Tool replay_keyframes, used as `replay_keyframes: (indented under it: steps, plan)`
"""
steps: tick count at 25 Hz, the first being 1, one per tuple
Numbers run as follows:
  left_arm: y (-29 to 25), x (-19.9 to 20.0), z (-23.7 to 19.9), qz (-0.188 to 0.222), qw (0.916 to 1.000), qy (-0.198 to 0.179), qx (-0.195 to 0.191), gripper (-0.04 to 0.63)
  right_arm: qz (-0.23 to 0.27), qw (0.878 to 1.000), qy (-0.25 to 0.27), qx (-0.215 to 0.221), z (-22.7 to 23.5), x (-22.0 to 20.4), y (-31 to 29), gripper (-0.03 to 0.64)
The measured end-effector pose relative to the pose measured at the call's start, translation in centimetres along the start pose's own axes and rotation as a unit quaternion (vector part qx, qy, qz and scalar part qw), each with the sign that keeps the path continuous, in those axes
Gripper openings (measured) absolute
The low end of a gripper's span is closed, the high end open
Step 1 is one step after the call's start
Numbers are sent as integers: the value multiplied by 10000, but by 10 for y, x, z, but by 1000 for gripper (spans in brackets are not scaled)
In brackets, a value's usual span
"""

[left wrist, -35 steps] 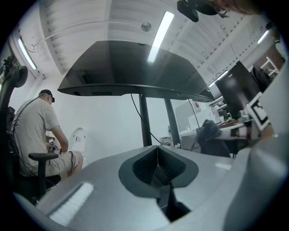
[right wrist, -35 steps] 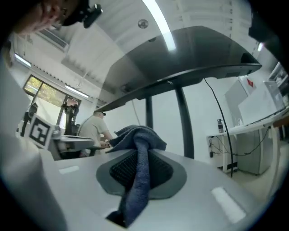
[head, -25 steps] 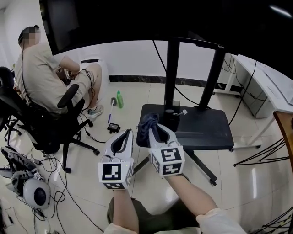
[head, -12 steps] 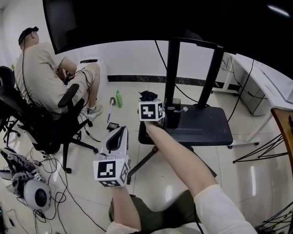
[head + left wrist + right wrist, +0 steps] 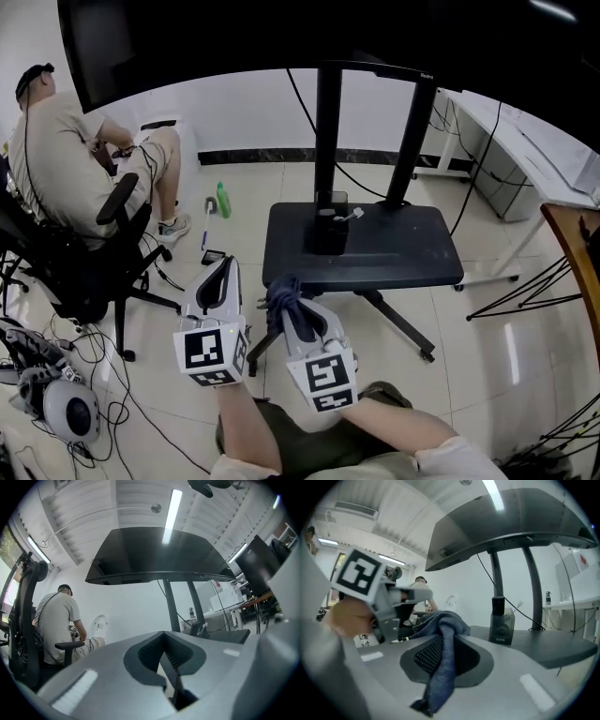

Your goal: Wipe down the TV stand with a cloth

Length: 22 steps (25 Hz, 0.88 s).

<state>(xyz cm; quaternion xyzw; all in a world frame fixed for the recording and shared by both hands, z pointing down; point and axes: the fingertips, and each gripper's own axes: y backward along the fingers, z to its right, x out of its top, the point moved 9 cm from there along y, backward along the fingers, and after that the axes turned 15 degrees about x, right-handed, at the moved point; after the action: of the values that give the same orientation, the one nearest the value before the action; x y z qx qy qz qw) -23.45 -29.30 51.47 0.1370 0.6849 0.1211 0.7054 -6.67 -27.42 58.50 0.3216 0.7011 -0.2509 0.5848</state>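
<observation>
Two grippers hang low in front of the TV stand (image 5: 403,255). The right gripper (image 5: 292,309) is pinched tight on a bunched blue cloth (image 5: 278,289), and the left gripper (image 5: 222,267) has its jaws pressed together on nothing. The cloth sits at the shelf's near left corner; it may be touching the edge, though the head view leaves that unclear. To wipe well, I would lower the bunch flat onto the dark shelf and drag it in long overlapping passes from the near edge toward the back, keeping the pinch firm so the cloth does not slip out. At the back middle of the shelf, a small dark holder (image 5: 328,231) stands against the left pole (image 5: 327,141), beside a trailing cable (image 5: 375,199), so the passes must go around both. A person on an office chair (image 5: 89,253) and a green bottle (image 5: 222,200) stay well apart to the left.
</observation>
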Motion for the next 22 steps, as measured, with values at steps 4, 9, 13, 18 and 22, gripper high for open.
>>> replay_keyframes:
  steps: [4,9,13,18,22]
  plan:
    - [-1,0,23,26,9996,-37,-274,160,388,9991,-131,-144,-6,15,57,58]
    - [2,5,46,39,9986,-162,-510,160,626,9909,-617,-1017,118,27,81,58]
    - [8,12,52,81,9986,-212,-482,160,-405,9827,-1369,-1181,231,-15,26,58]
    - [8,9,58,-78,9985,-245,-490,160,-1323,9710,-1481,-1334,307,-38,-57,58]
    - [6,6,58,-133,9983,-306,-486,160,-1485,9663,-1582,-1381,305,-36,-67,58]
